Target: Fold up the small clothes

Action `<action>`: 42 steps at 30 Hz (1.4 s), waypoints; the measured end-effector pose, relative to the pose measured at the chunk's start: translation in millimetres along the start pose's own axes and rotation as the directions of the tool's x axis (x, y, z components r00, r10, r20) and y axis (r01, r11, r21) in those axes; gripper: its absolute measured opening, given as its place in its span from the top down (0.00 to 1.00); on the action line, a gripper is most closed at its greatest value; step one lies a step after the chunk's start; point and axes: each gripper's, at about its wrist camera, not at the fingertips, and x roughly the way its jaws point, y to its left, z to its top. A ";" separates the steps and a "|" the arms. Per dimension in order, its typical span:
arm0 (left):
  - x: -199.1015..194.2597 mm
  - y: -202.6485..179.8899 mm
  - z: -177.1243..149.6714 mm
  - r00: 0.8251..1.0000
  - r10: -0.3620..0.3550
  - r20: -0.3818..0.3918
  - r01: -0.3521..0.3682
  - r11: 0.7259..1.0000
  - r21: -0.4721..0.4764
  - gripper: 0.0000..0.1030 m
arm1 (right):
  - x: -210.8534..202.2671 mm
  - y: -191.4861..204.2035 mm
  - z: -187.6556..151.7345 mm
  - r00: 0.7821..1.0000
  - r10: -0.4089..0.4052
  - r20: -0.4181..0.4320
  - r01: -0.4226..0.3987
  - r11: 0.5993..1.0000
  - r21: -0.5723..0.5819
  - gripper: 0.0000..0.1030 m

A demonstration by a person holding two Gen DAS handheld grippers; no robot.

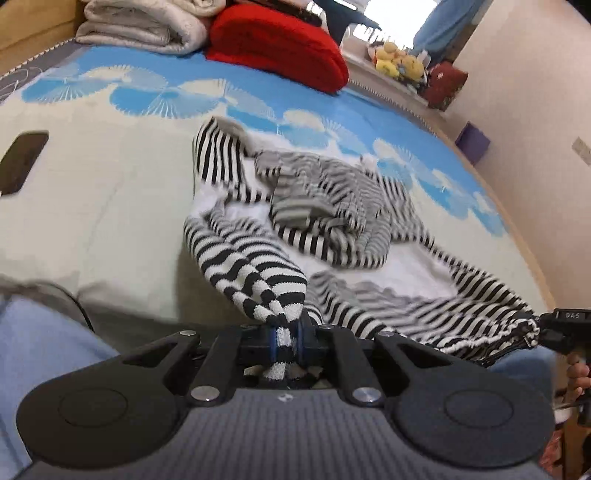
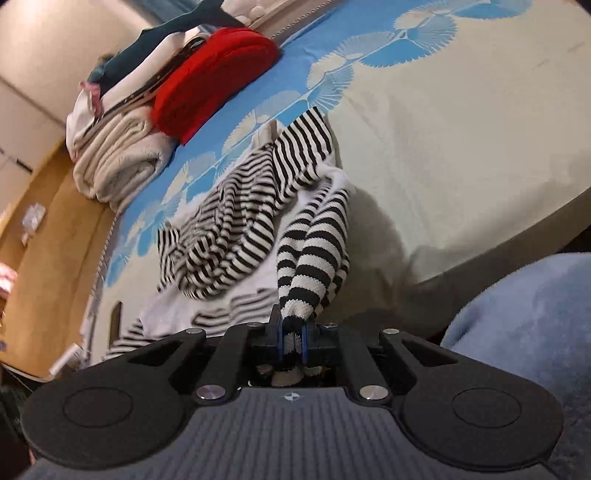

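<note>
The black-and-white striped garment (image 1: 325,221) lies crumpled near the middle of the bed (image 1: 110,206), and I have a bunched edge of it pinched tight in my left gripper (image 1: 286,338) and another bunched edge clamped in my right gripper (image 2: 293,339), both drawn up off the sheet toward me. The cream bedsheet with its blue fan pattern (image 2: 424,29) spreads under it. At the far end sit a folded red blanket (image 1: 273,48) and, just left of it, a rolled cream blanket (image 1: 144,26); my pale blue sleeve (image 2: 524,332) shows near the right gripper.
</note>
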 end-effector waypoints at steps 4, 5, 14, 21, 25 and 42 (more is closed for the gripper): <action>23.7 -6.0 80.8 0.999 0.017 0.048 -0.020 0.998 0.061 0.90 | 18.2 28.3 55.0 0.998 0.033 0.045 -0.034 0.999 0.018 0.92; 41.6 -6.0 111.0 0.998 0.032 0.054 -0.036 0.997 0.064 0.90 | 30.1 38.8 75.9 0.997 0.033 0.064 -0.034 0.999 0.010 0.92; 226.9 51.4 317.2 0.957 0.280 0.077 -0.260 0.943 -0.209 0.20 | 236.0 77.2 263.4 0.966 -0.199 0.165 0.180 0.976 0.121 0.35; 232.8 85.9 283.6 0.948 0.297 0.118 -0.268 0.940 -0.212 0.00 | 241.8 46.7 230.9 0.972 -0.052 0.229 0.050 0.999 0.011 0.33; 235.6 97.7 233.7 0.956 0.265 0.123 -0.235 0.947 -0.219 0.00 | 247.0 41.4 223.9 0.945 -0.172 0.278 0.211 0.971 -0.117 0.31; 264.8 61.5 233.1 0.988 0.112 0.108 -0.116 0.993 0.029 0.91 | 303.8 114.2 236.9 0.954 -0.071 0.291 0.258 0.687 -0.679 0.91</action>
